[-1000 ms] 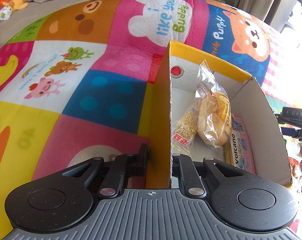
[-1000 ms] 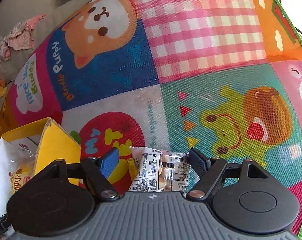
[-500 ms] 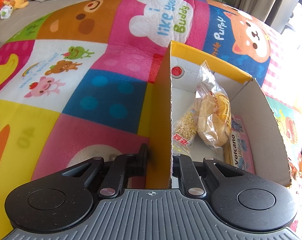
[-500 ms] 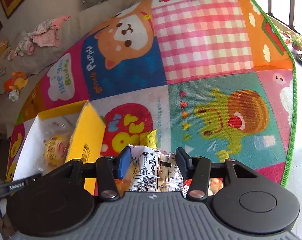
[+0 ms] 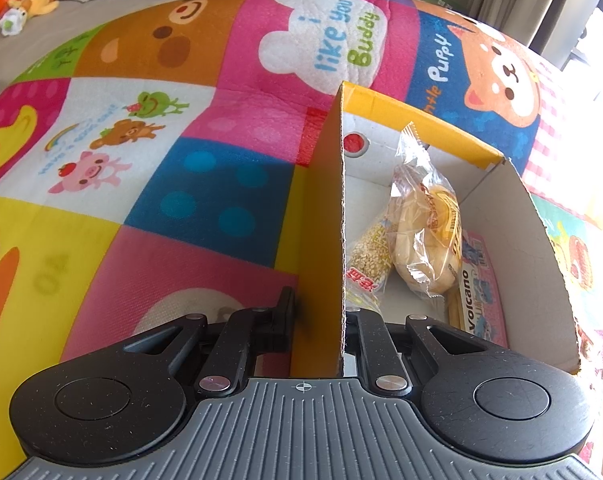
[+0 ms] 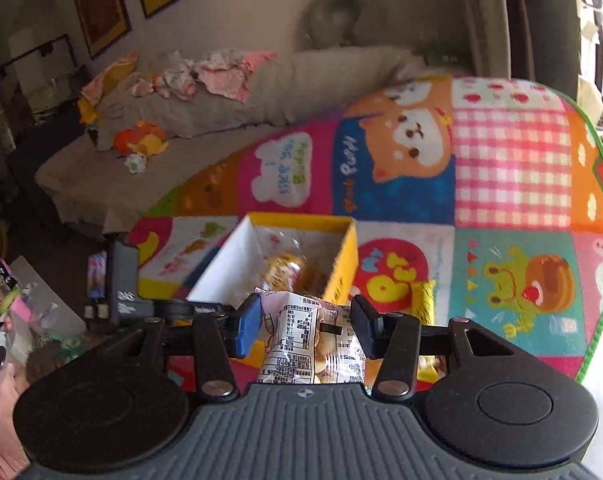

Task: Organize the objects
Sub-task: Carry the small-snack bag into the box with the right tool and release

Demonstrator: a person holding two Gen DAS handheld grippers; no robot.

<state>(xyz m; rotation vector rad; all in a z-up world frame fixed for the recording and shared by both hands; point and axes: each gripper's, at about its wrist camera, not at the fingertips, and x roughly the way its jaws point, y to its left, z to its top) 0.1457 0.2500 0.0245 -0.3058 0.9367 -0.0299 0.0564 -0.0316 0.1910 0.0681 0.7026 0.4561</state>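
A yellow cardboard box (image 5: 321, 216) with a white inside stands on the play mat. My left gripper (image 5: 319, 312) is shut on the box's near left wall. Inside lie a clear bread bag (image 5: 425, 224), a small grain packet (image 5: 367, 252) and a pink "Volcano" packet (image 5: 481, 292). My right gripper (image 6: 307, 326) is shut on a clear snack packet (image 6: 301, 344) with a printed label and holds it in the air, near the box (image 6: 343, 268).
The colourful cartoon play mat (image 5: 205, 176) covers the floor. A grey couch (image 6: 221, 108) with clothes and a plush toy (image 6: 139, 142) stands behind. A yellow packet (image 6: 423, 300) lies on the mat right of the box. The left gripper's body (image 6: 117, 280) shows at the left.
My right gripper closed on the snack packet, lifted it off the mat and moved it back toward the box. My left gripper and the box stayed still.
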